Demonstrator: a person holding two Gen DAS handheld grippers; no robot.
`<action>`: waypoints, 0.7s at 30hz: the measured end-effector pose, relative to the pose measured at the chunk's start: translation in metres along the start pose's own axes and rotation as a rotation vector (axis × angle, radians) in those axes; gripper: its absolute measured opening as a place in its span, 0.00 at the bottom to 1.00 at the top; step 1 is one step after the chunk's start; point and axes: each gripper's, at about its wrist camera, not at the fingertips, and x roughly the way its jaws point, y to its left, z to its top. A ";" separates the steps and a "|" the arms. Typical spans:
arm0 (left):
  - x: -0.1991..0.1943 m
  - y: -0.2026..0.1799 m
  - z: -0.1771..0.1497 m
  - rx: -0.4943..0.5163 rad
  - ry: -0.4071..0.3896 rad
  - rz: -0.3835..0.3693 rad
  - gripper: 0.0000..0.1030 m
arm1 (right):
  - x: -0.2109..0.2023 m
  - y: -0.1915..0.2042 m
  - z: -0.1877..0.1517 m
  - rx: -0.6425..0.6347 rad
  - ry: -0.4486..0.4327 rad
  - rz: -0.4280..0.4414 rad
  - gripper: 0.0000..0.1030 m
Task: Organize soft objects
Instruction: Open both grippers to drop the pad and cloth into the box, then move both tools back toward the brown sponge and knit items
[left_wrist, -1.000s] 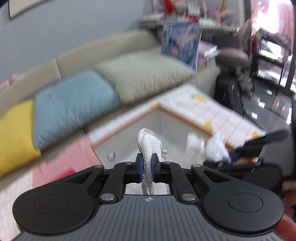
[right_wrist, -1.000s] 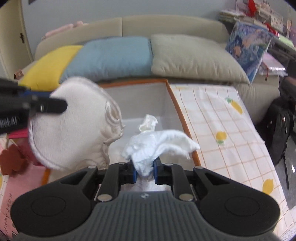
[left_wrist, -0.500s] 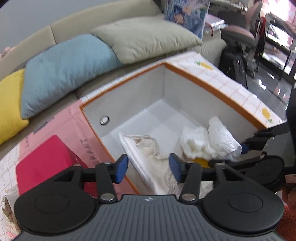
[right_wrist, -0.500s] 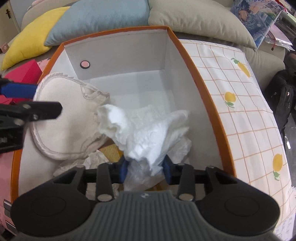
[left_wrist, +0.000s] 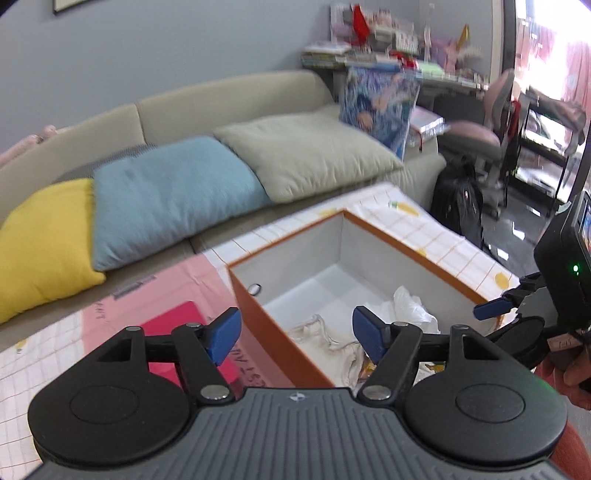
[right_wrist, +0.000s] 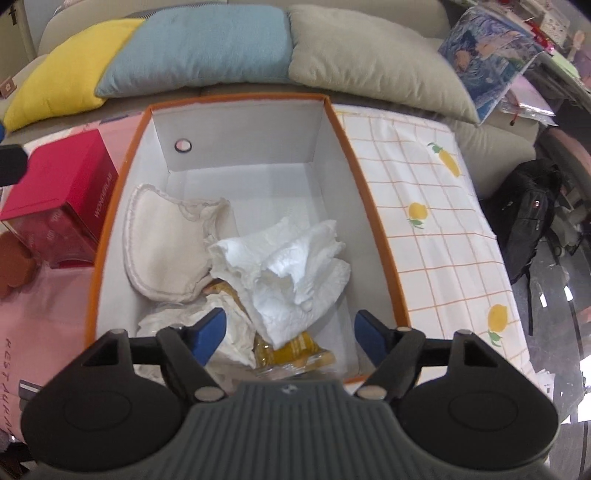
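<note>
At the left of the right wrist view, we see the cream cloth (right_wrist: 168, 243) lying inside the orange box (right_wrist: 369, 206). At centre lies the crumpled white cloth (right_wrist: 291, 273), over a yellow packet (right_wrist: 295, 350). Our left gripper (left_wrist: 295, 332) and right gripper (right_wrist: 290, 334) are both opening wide and grip nothing. These two pieces look stowed. At lower left a brown soft thing (right_wrist: 13, 266) sits outside, possibly still to go.

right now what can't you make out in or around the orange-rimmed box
- Yellow packet, right wrist view: mostly buried under the crumpled white cloth; its label is unreadable.
- Near end of the orange-rimmed white box, both views: hidden behind the hand-held gripper bodies.
- Red carton, right wrist view: cut off at the left edge.
</note>
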 end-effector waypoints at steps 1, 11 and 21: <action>-0.010 0.004 -0.003 -0.007 -0.019 0.006 0.80 | -0.008 0.003 -0.003 0.011 -0.012 -0.007 0.75; -0.087 0.043 -0.062 -0.095 -0.148 0.103 0.82 | -0.054 0.060 -0.047 0.143 -0.139 -0.066 0.87; -0.108 0.087 -0.133 -0.255 -0.060 0.189 0.82 | -0.064 0.136 -0.080 0.151 -0.141 -0.008 0.91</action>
